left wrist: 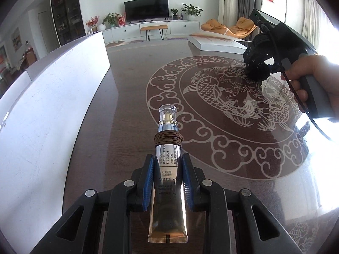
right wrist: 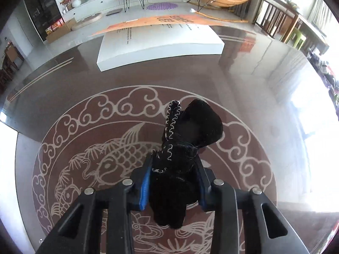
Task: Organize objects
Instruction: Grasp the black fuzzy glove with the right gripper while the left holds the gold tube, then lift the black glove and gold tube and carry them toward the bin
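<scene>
Eye-cream tube (left wrist: 167, 169) is clamped in the left gripper (left wrist: 167, 182), black fabric pouch (right wrist: 182, 158) in the right gripper (right wrist: 173, 182), presumably for sorting.

Both wrist views close, angled down; share table (left wrist: 131, 97) medallion.

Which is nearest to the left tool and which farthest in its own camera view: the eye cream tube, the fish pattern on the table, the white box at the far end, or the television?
1. Eye cream tube: clamped in the left tool.
2. Fish pattern: on the table, ahead and right.
3. White box: at the table's far end, right.
4. Television: against the far wall.
</scene>
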A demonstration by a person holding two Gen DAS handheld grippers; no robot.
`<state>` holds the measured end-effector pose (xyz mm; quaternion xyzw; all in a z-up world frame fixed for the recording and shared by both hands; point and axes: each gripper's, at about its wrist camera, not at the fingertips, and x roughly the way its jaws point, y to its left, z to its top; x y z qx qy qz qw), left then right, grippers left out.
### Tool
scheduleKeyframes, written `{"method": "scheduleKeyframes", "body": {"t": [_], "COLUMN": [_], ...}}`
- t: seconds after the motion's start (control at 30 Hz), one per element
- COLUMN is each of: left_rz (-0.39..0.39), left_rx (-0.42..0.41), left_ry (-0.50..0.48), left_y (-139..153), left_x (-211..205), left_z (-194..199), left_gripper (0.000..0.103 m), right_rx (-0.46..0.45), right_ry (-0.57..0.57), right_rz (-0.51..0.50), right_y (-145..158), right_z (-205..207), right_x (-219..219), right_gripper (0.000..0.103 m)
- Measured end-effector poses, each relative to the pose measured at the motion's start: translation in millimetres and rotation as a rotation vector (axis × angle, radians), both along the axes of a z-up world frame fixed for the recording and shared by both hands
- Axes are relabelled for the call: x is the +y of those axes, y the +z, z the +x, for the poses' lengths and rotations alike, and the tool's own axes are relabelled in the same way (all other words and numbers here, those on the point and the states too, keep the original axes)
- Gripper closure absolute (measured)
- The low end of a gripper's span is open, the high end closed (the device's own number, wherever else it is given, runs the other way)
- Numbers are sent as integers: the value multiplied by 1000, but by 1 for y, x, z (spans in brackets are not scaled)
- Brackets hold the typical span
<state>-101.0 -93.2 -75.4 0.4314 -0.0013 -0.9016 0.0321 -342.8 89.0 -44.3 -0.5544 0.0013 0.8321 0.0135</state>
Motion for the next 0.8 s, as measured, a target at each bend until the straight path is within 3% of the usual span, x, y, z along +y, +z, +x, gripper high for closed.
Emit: {"method": "scheduleKeyframes", "body": {"t": [0.17,0.33,0.57,0.67,0.7,0.73,0.77,0.8], "left_rz": [0,5,42,51,60,70,80,85], "left_rx": [0,0,-18,-44,-56,-71,-86,-98], "left_ry": [0,-1,-38,-64,-68,-70,-73,-72], "left_y": [0,0,1,3,4,4,4,4], "left_x": [0,0,-1,-4,-8,-12,-16,-21], "left_z": [0,-1,10,21,24,25,26,28], "left_gripper": [77,77,77,76,73,61,46,40], "right_rx": [109,207,210,184,166,163,168,169], "right_ry": [63,94,158,195,198,188,176,169], "right_rz": [-20,-45,-89,-106,-109,-108,-113,-124], "right_y": [0,-3,-4,-5,-4,-3,-2,-2], "right_z": [53,160,297,320,320,322,322,323], "right_x": [8,13,4,2,1,3,6,9], "right_gripper": [68,67,67,57,44,33,30,28]}}
